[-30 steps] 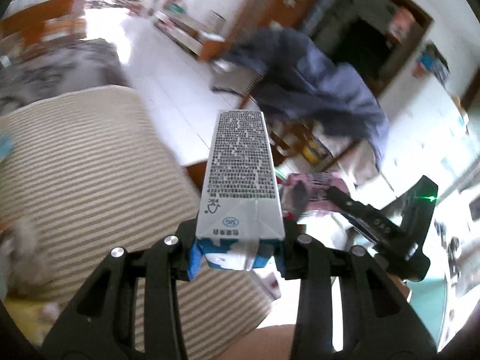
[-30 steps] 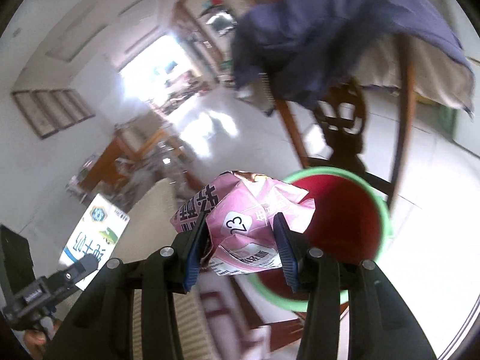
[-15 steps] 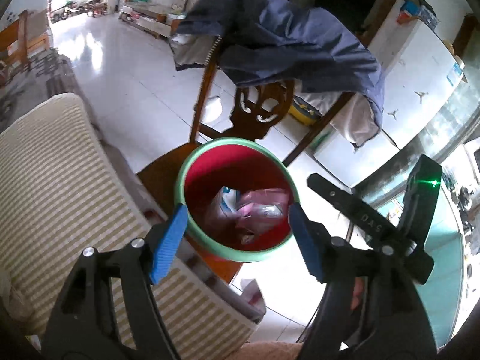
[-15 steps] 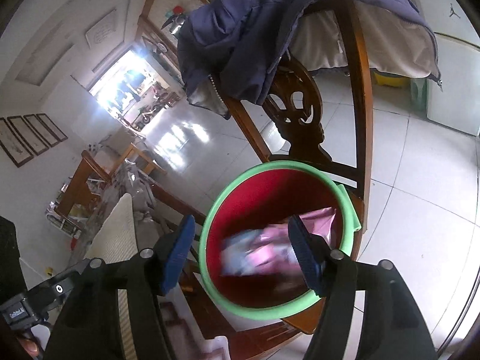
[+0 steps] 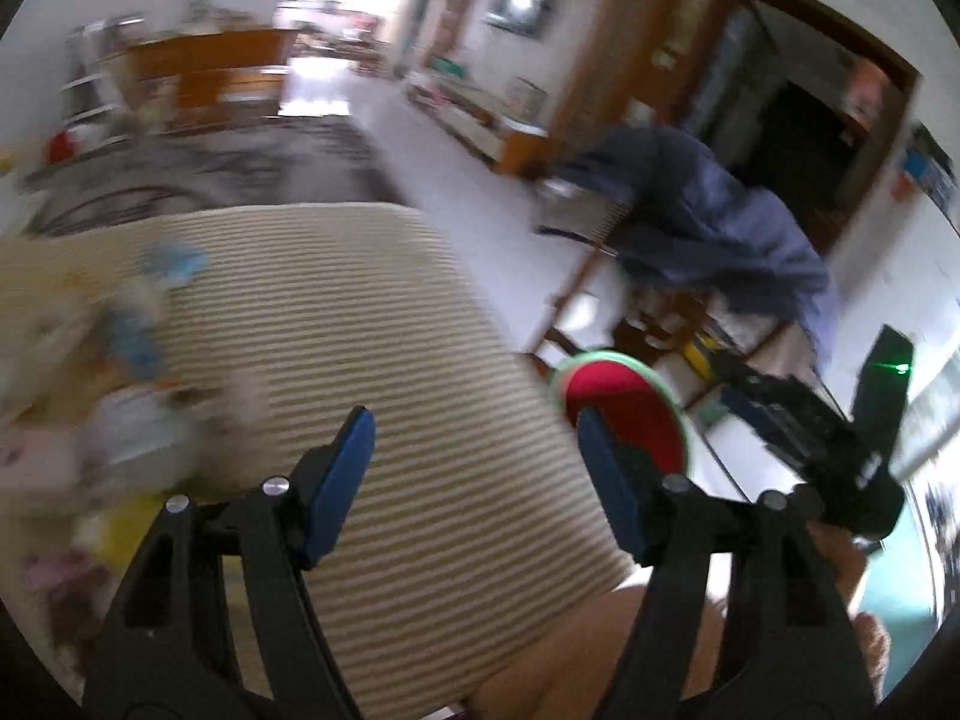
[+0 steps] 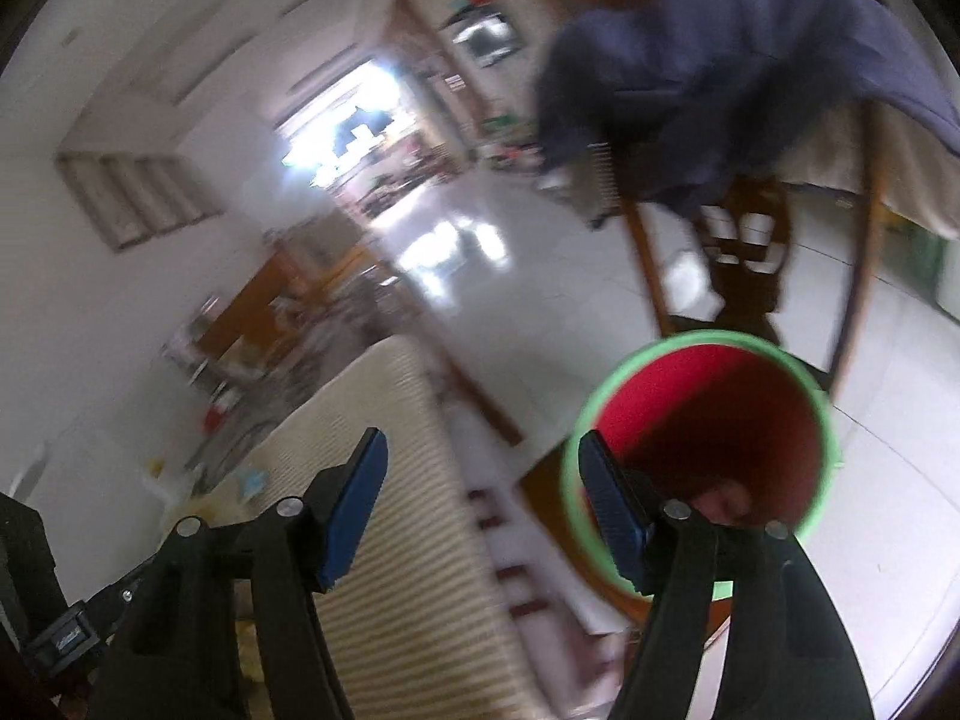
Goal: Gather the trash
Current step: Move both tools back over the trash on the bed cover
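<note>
The red bin with a green rim (image 5: 624,402) (image 6: 660,342) stands on a wooden chair seat beside the striped cushion (image 5: 372,312) (image 6: 396,498). Something pinkish (image 6: 729,504) lies at its bottom. My left gripper (image 5: 474,420) hangs open over the cushion with nothing between its blue pads. My right gripper (image 6: 480,438) has its jaws opening and is empty, left of the bin's rim. A blurred heap of wrappers and paper (image 5: 90,396) lies on the cushion's left part. Each gripper shows in the other's view: the right gripper (image 5: 810,438) and the left gripper (image 6: 60,636).
A wooden chair (image 6: 750,264) draped with a blue jacket (image 5: 708,222) (image 6: 738,66) stands behind the bin. White tiled floor (image 6: 540,294) runs toward a bright doorway. Wooden furniture (image 5: 204,78) lines the far wall. A person's knee (image 5: 600,654) shows below the left gripper.
The left gripper let go of the milk carton and the right let go of the pink wrapper; both dropped into the bin. Both grippers opened, then swung left toward the cushion.
</note>
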### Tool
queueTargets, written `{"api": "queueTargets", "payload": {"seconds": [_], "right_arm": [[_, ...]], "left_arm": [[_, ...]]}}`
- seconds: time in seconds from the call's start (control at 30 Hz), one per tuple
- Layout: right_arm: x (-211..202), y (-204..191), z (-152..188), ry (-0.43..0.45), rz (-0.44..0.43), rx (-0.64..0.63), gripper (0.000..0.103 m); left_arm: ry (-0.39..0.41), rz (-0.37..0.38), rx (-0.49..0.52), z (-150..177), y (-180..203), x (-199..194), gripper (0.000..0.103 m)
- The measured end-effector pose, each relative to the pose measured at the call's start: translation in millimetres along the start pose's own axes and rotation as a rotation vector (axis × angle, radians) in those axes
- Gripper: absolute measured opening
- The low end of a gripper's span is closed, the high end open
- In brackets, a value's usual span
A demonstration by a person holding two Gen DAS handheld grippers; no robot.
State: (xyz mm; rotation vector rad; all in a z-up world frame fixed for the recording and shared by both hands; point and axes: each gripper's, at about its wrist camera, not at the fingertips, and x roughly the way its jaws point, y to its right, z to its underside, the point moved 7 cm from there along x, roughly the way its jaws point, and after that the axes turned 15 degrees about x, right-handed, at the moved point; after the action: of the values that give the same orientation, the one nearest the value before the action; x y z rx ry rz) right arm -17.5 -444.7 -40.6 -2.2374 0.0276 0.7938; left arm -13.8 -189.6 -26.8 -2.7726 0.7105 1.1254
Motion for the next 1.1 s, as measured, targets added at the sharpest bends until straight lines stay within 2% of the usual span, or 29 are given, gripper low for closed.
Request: {"api": "queueTargets", "payload": {"seconds": [0.1,0.13,0.2,0.27,0.37,0.43,0.53,0.63,0.73,0.8,0.87,0.93,0.97,1.0,1.03,1.07,1.1], "right_arm": [[-0.3,-37.2,14.1,-0.020,-0.008,-0.114,0.068],[-1.8,-52.6,20.6,-0.031,-0.040,-0.133,0.069],[1.6,-72.1,35.3,-0.083,-0.096,-0.133,0.073],[10.2,-90.7,56.2,-0.152,-0.118,-0.163,0.074],[26.4,-120.8,102.3,-0.262,-0.133,-0.258,0.074],[39.2,-140.4,140.8,-0.376,-0.165,-0.309,0.074],[48.7,-159.0,187.4,-0.486,-0.178,-0.379,0.074],[55.5,-170.9,226.6,-0.603,-0.202,-0.414,0.074],[65.6,-178.3,258.4,-0.718,-0.216,-0.420,0.074],[75.8,-184.9,275.4,-0.771,-0.214,-0.420,0.073],[82.7,-187.9,283.0,-0.786,-0.203,-0.437,0.073],[92.4,-191.3,289.5,-0.781,-0.170,-0.479,0.071],[97.8,-193.5,293.4,-0.776,-0.159,-0.498,0.062],[100.5,-194.2,297.1,-0.774,-0.158,-0.506,0.039],[105.0,-194.8,298.5,-0.776,-0.155,-0.510,0.026],[106.4,-194.5,297.6,-0.772,-0.172,-0.490,0.019],[106.1,-193.6,293.6,-0.764,-0.184,-0.471,0.018]], "left_arm": [[-0.043,-0.145,-0.057,29.2,-53.7,-35.8,0.071],[-0.067,-0.197,-0.071,40.3,-71.8,-46.7,0.072],[-0.127,-0.266,-0.114,63.1,-105.0,-64.5,0.078],[-0.190,-0.301,-0.182,86.2,-131.0,-75.2,0.080],[-0.267,-0.324,-0.253,114.7,-152.3,-80.3,0.080],[-0.327,-0.336,-0.284,129.9,-164.3,-74.0,0.081],[-0.410,-0.315,-0.298,149.2,-171.1,-60.5,0.082],[-0.422,-0.290,-0.332,164.8,-176.9,-52.2,0.082],[-0.370,-0.274,-0.373,158.6,-183.2,-57.8,0.083],[-0.369,-0.278,-0.392,162.0,-187.5,-60.8,0.083],[-0.392,-0.254,-0.415,167.0,-189.6,-54.8,0.083],[-0.412,-0.263,-0.391,165.4,-186.8,-48.0,0.084],[-0.423,-0.270,-0.380,165.3,-184.9,-44.3,0.084],[-0.435,-0.278,-0.368,163.8,-184.3,-39.9,0.084],[-0.442,-0.284,-0.359,163.5,-180.9,-37.3,0.084],[-0.448,-0.290,-0.351,163.0,-179.7,-35.0,0.084],[-0.453,-0.291,-0.348,163.4,-178.5,-34.0,0.084]]}}
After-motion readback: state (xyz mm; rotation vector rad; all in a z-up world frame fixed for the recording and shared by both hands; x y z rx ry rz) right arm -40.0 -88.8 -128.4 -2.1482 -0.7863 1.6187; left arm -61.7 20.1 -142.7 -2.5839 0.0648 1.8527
